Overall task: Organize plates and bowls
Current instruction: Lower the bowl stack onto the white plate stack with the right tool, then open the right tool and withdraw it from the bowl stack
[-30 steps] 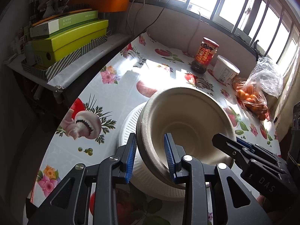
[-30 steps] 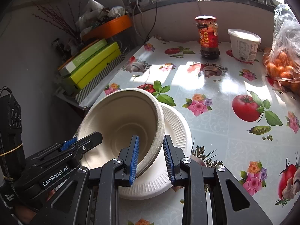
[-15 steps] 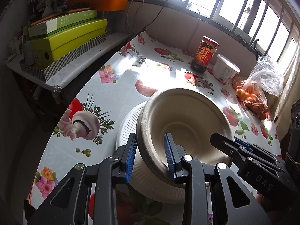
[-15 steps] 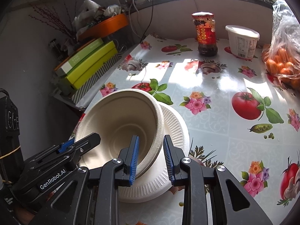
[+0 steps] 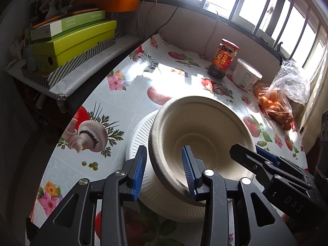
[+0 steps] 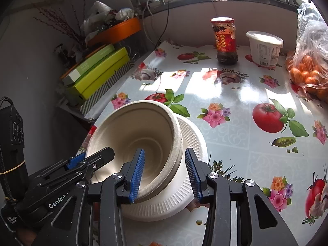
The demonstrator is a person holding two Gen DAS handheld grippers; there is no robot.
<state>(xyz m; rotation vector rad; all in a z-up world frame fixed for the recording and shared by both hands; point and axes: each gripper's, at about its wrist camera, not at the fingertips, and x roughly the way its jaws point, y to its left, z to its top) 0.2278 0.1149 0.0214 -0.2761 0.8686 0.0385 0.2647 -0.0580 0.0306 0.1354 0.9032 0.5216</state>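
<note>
A beige paper bowl sits slightly tilted on a white ribbed paper plate on the flowered tablecloth. My left gripper straddles the bowl's near-left rim, one blue pad outside and one inside. Its jaws are opening, and the pads stand off the rim. My right gripper straddles the bowl's near-right rim the same way, jaws opening, with a gap to the wall on each side. Each gripper shows in the other's view: the right gripper and the left gripper.
At the far side of the table stand a red-labelled jar, a white tub and a bag of oranges. Green boxes are stacked on a shelf beyond the table's left edge.
Both grippers' jaws have spread apart and come off the bowl's rim. The bowl and the plate stay where they were, and neither hand has moved.
</note>
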